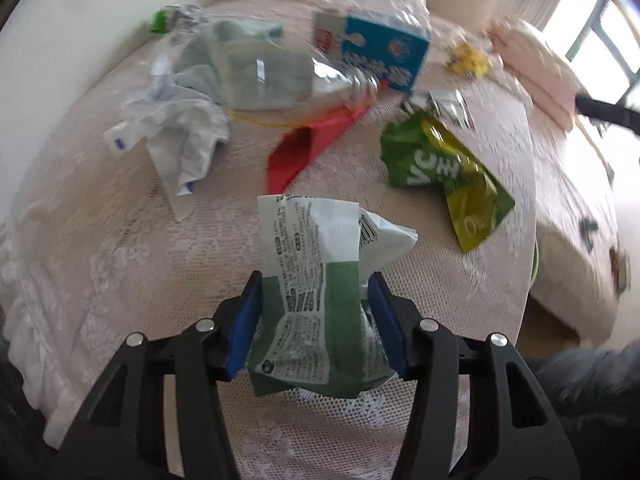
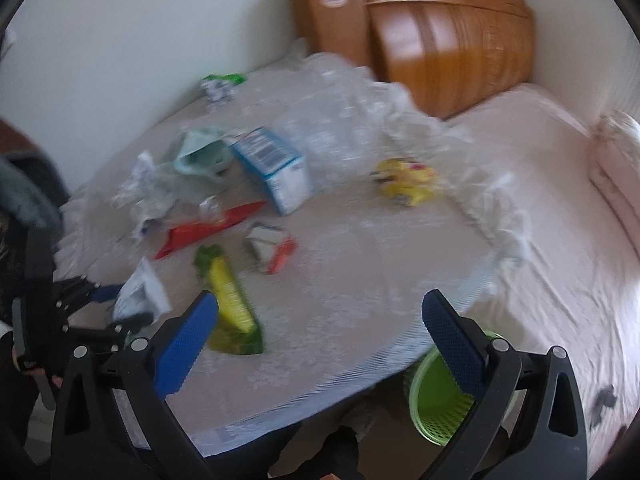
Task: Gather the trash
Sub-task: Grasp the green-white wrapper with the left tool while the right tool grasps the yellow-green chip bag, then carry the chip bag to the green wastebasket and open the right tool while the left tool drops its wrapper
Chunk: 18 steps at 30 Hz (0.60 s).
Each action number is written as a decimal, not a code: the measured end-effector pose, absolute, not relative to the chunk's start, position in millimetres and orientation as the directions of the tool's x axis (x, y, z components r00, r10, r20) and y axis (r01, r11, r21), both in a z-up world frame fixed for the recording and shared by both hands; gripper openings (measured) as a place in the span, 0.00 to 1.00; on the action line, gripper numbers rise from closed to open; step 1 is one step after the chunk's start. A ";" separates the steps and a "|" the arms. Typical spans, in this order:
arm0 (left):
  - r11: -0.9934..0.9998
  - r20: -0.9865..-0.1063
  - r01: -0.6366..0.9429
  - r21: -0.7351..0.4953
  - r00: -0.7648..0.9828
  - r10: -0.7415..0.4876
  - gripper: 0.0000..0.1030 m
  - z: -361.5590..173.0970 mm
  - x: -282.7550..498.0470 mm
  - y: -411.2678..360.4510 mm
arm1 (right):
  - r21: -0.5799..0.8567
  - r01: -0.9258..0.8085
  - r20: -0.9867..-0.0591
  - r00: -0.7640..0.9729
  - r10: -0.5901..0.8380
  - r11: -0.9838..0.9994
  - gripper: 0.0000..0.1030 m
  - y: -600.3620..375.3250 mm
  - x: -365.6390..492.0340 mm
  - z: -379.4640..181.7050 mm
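Observation:
My left gripper (image 1: 316, 284) is shut on a green-and-white printed wrapper (image 1: 320, 280) and holds it just over the lace-covered round table (image 1: 120, 240). The same gripper (image 2: 108, 304) and wrapper (image 2: 138, 296) show at the left of the right wrist view. My right gripper (image 2: 320, 316) is open and empty above the table's near edge. Other trash lies on the table: a green-yellow packet (image 1: 444, 168) (image 2: 232, 304), a red wrapper (image 1: 308, 148) (image 2: 208, 232), crumpled white paper (image 1: 172, 136), a blue-and-white carton (image 1: 384, 48) (image 2: 276, 168), a yellow wrapper (image 2: 404, 180).
A green mesh waste basket (image 2: 440, 404) stands on the floor below the table's right edge. A bed with pink bedding (image 2: 560, 240) lies to the right. A wooden headboard (image 2: 440, 40) and a white wall (image 2: 140, 20) stand behind. Clear plastic film (image 2: 352, 112) lies at the table's back.

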<state>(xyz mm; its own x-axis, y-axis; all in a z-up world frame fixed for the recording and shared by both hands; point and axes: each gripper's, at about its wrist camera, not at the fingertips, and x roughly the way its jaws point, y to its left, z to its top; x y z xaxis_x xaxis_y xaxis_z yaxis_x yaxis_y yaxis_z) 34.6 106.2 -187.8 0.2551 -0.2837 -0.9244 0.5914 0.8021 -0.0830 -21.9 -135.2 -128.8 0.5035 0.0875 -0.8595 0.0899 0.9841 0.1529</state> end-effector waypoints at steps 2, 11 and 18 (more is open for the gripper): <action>0.830 -0.916 0.554 -0.072 0.292 -0.274 0.50 -181.9 34.8 109.6 | 0.150 0.025 -0.860 0.496 0.118 0.988 0.90 -118.4 -16.9 -138.0; 0.922 -0.889 0.376 -0.095 0.384 -0.248 0.50 -160.3 30.9 127.1 | 0.061 -0.102 -0.893 0.440 0.100 0.993 0.76 -60.9 18.6 -185.2; 0.936 -0.882 0.343 -0.082 0.412 -0.229 0.50 -150.3 26.0 126.2 | 0.011 -0.152 -0.900 0.430 0.076 0.988 0.44 -41.4 29.0 -195.7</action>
